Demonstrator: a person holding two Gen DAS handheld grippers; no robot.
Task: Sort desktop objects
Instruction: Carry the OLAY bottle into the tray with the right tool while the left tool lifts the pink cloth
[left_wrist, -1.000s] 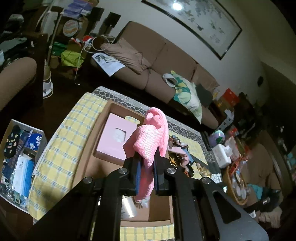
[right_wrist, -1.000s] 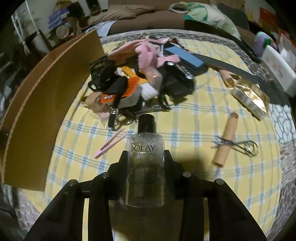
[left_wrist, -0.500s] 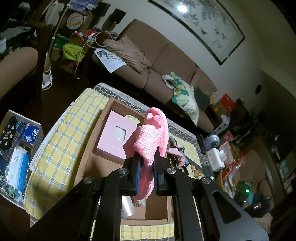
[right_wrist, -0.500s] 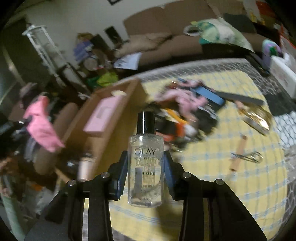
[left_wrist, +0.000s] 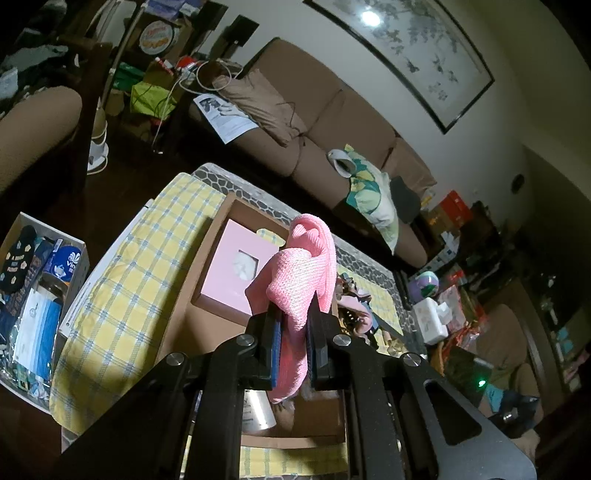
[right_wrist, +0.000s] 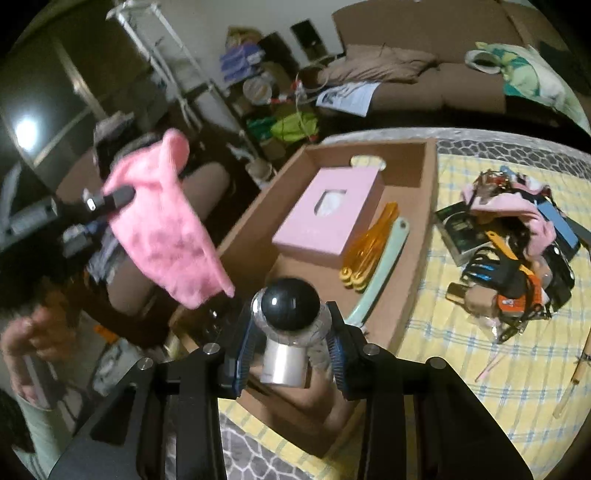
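- The jaws of the left gripper (left_wrist: 293, 343) are closed on a pink knitted cloth (left_wrist: 301, 280); the cloth stands up above the fingers, and a short end hangs below them.
- The jaws of the right gripper (right_wrist: 291, 349) are closed on a clear bottle with a black round cap (right_wrist: 290, 304); the blue pads (right_wrist: 243, 347) press on its two sides, and the cap points toward the camera.
- The left gripper is held high in the air above the near part of the cardboard box (left_wrist: 177, 317), looking down across the table toward the brown sofa (left_wrist: 332, 122).
- The right gripper is tilted down over the near end of the same box (right_wrist: 424, 236), so the bottle is above the inside of the box.
- In the box lie a pink tissue box (right_wrist: 328, 214), an orange plastic piece (right_wrist: 364, 251) and a pale green strip (right_wrist: 384, 266), side by side.
- On the yellow checked tablecloth (right_wrist: 480, 354), to the right of the box, there is a mixed pile of small objects (right_wrist: 513, 243).
- In the right wrist view, the pink cloth (right_wrist: 166, 225) appears blurred at the left, outside the box.
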